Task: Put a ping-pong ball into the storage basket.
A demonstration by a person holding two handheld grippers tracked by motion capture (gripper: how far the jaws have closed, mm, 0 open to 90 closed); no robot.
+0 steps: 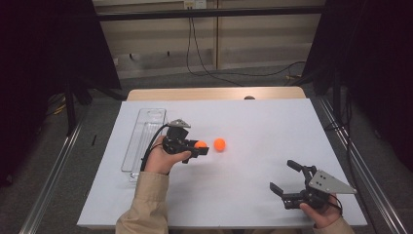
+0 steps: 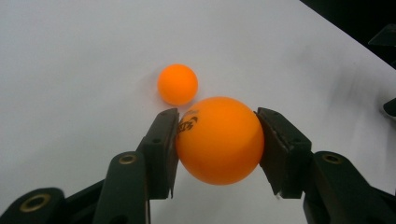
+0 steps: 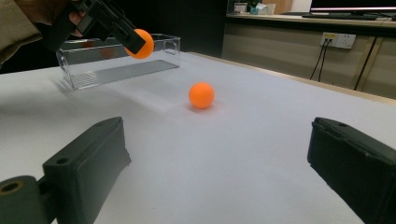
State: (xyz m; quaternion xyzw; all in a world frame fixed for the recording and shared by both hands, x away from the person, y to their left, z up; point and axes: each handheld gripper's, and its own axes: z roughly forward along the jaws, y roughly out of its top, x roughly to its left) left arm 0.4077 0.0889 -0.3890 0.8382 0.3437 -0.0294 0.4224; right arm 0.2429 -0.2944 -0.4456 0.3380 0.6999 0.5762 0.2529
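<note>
My left gripper (image 1: 200,147) is shut on an orange ball (image 2: 218,140), both pads pressed to its sides, and holds it above the white table. In the right gripper view the same held ball (image 3: 142,43) hangs in front of the clear box. A second orange ball (image 1: 219,144) lies loose on the table just right of the held one; it also appears beyond the left jaws (image 2: 177,84) and in the right gripper view (image 3: 201,95). My right gripper (image 1: 285,177) rests low at the near right, jaws wide open with nothing between them (image 3: 219,154).
A long clear plastic box (image 1: 142,138) lies at the left of the white tabletop (image 1: 272,126), close behind the left hand. The wooden table edge runs along the back. Dark curtains flank both sides, and cables hang behind.
</note>
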